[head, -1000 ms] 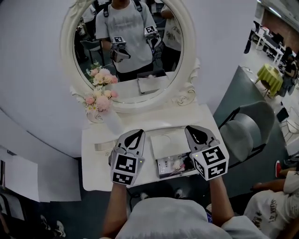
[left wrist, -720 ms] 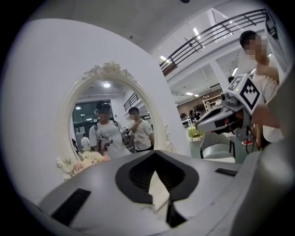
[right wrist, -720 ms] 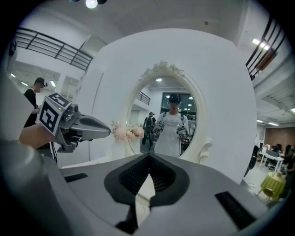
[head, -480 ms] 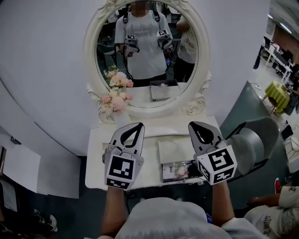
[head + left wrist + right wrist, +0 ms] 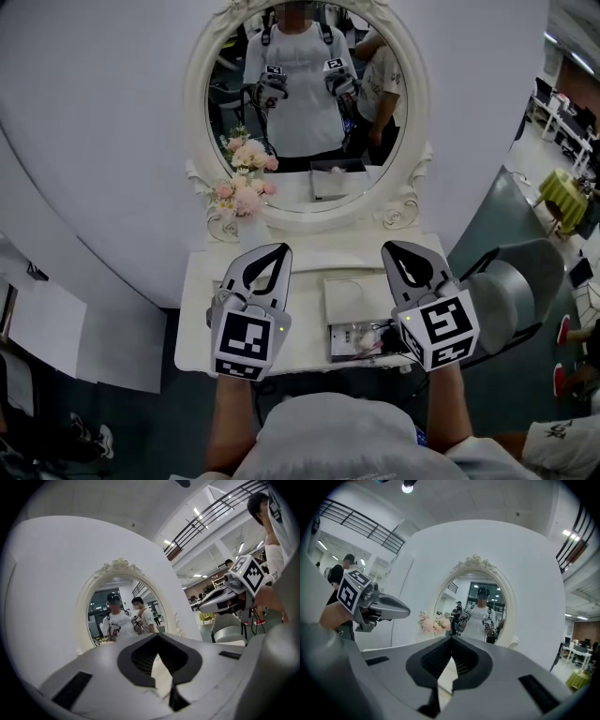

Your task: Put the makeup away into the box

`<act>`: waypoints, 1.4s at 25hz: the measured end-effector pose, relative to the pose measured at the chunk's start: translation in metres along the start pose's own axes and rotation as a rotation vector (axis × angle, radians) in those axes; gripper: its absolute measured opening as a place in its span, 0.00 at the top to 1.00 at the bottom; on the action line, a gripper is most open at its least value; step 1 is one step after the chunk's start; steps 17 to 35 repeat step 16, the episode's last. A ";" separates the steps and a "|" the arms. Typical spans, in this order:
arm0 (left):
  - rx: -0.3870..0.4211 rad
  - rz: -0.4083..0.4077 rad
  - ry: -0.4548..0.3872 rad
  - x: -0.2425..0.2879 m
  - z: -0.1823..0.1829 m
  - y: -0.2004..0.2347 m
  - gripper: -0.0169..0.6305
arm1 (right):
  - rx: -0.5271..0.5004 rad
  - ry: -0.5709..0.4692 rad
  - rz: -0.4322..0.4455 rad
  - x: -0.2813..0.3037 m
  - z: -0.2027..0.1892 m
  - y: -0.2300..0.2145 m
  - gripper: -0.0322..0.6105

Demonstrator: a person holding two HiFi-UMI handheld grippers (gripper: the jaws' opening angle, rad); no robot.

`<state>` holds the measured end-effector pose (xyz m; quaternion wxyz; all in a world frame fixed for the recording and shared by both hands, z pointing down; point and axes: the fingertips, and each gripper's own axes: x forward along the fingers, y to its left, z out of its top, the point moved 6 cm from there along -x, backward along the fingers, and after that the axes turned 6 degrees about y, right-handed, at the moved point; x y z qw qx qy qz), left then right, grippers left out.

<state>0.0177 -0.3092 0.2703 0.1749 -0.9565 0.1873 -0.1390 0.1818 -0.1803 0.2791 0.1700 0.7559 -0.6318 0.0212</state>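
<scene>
A small box (image 5: 360,337) stands on the white vanity table (image 5: 202,328), its pale lid (image 5: 354,298) lying open behind it. Small makeup items (image 5: 367,336) lie inside; I cannot tell them apart. My left gripper (image 5: 268,251) hovers above the table, left of the box, shut and empty. To the right of the box my right gripper (image 5: 397,249) is held at the same height, also shut on nothing. Both point level at the mirror. The left gripper's tips (image 5: 157,636) meet in its own view, and the right gripper's tips (image 5: 451,639) meet in its view.
An oval mirror (image 5: 305,103) in an ornate white frame rises behind the table and reflects a person with both grippers. A vase of pink flowers (image 5: 242,195) stands at the back left. A grey chair (image 5: 499,292) is to the right of the table.
Both grippers have risen above the table and levelled towards the mirror. They stay shut and empty. The view has shifted, so the mirror sits more in the centre.
</scene>
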 end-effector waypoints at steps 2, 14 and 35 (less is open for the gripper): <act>-0.002 -0.004 0.002 0.000 0.000 -0.002 0.95 | 0.000 0.001 -0.002 -0.002 0.000 0.000 0.95; -0.004 -0.032 0.013 0.001 -0.004 -0.008 0.95 | 0.004 0.018 -0.008 -0.003 -0.006 0.000 0.95; -0.004 -0.037 0.016 0.001 -0.006 -0.009 0.95 | 0.005 0.021 -0.007 -0.003 -0.007 0.001 0.95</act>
